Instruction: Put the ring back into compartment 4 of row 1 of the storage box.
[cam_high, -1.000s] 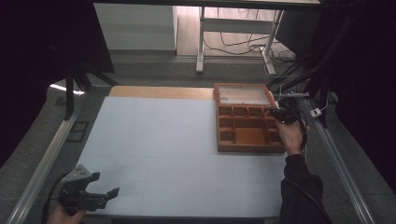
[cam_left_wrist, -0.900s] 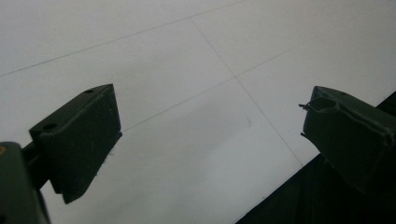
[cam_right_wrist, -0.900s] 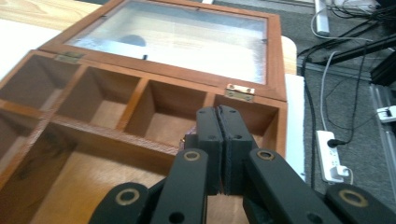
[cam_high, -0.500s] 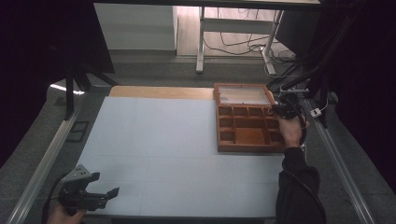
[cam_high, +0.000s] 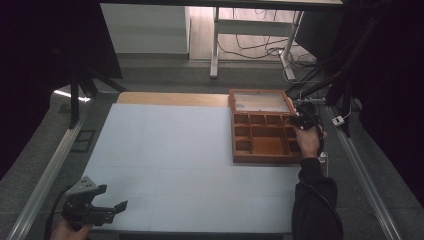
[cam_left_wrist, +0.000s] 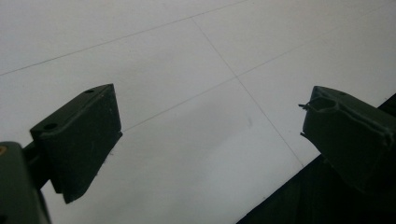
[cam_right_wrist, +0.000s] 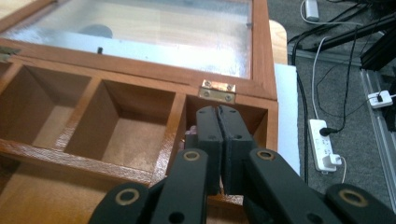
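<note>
The right gripper (cam_right_wrist: 218, 122), jaws closed together, dips into the wooden box's (cam_high: 260, 157) 2 o'clock corner compartment (cam_right_wrist: 254, 114), while the open left gripper (cam_high: 107, 209) waits far off at 7 o'clock.

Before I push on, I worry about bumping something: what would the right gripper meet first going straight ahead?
The right gripper, jaws shut, points into the wooden box's corner compartment. It would likely meet that compartment's back wall, below the brass hinge; depth is unclear.

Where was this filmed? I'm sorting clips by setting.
Probably a lab or workshop recording bench: a white mat on a rail-framed table, loose cables on the floor, a power strip.
</note>
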